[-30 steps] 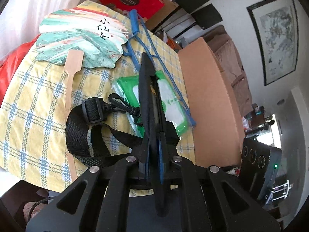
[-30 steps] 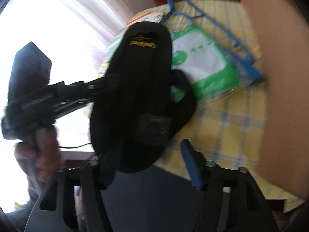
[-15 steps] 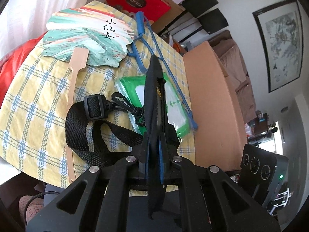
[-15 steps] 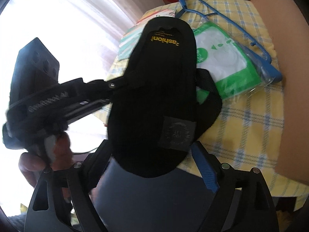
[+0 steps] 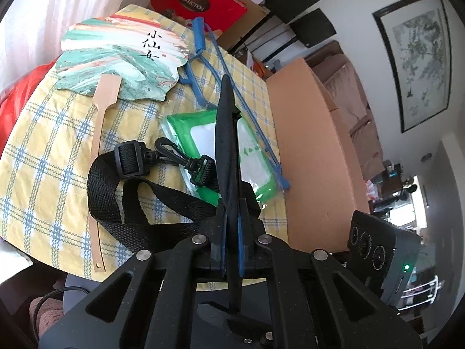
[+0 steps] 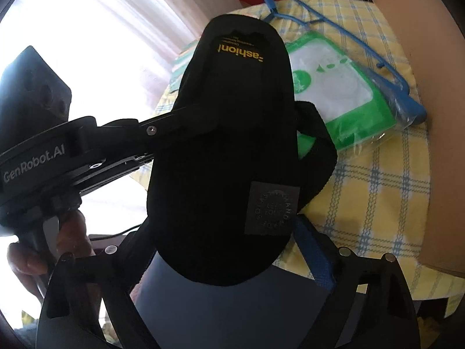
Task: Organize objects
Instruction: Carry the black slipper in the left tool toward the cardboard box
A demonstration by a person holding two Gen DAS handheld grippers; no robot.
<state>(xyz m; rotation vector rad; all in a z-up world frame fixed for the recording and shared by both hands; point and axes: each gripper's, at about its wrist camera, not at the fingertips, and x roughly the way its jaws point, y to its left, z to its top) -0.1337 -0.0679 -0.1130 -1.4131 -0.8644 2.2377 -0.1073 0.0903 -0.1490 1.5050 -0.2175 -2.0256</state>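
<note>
My left gripper (image 5: 231, 226) is shut on a flat black pouch (image 5: 228, 151), held edge-on above the table. In the right wrist view the pouch (image 6: 229, 145) shows its broad face with yellow lettering and a grey patch, and the left gripper (image 6: 174, 125) clamps it from the left. Its black strap (image 5: 122, 203) with clips trails onto the yellow checked tablecloth (image 5: 52, 157). My right gripper (image 6: 229, 250) is open, its blue-padded finger (image 6: 316, 258) and dark finger on either side of the pouch's lower end, not closed on it.
On the tablecloth lie a green-edged plastic pouch (image 5: 252, 157), a blue hanger (image 5: 209, 58), a painted fan (image 5: 122, 58) and a wooden stick (image 5: 98, 151). A cardboard box (image 5: 314, 157) stands at the right, a red box (image 5: 200, 3) behind.
The right gripper has moved in closer around the pouch's lower end. The left gripper keeps its hold and has drawn back slightly, the pouch shifting little.
</note>
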